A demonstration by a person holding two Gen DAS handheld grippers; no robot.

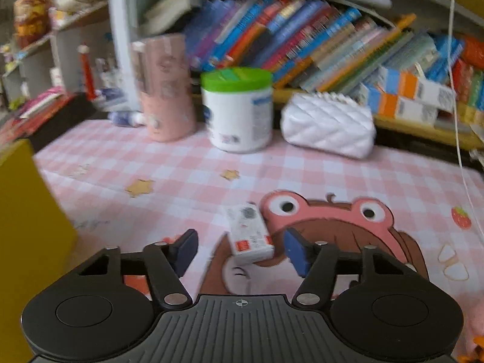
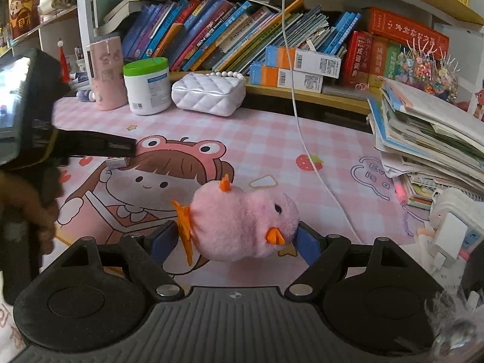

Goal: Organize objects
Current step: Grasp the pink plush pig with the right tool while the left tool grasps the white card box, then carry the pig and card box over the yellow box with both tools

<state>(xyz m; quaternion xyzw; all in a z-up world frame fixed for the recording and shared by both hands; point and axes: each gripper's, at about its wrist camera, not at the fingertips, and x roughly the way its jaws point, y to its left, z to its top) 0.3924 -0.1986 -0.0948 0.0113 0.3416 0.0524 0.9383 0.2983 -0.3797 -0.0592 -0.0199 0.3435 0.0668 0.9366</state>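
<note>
Left tool [image 1: 240,249]: wide open, holding nothing. The small white box [image 1: 249,231] lies flat on the counter [image 1: 187,163] just ahead of it, sitting in the gap but off-centre, right up against the right blue pad [image 1: 298,252] and well clear of the left pad. Can't tell if the right pad is actually touching it. The box's long axis runs roughly near-to-far, tilted a little left at the far end, so the pads face its long sides. The left-wrist picture is motion-blurred, so treat the exact edges as soft.

Judgement: the grasp turns on that offset. The tool likely needs a small shift right to centre the box, otherwise closing would shove it sideways.

Right tool [image 2: 236,237]: open about the width of the pink plush chick [image 2: 242,220], pads at either end of it, at the tail fin and at the beak side. The chick's long axis lies left-right across the gap. Looks gripped or nearly so, but I can't tell whether it is bearing load or resting on the counter.

The left tool is clearly nearer the box; in the right-wrist view it sits over it at the far left.
</note>
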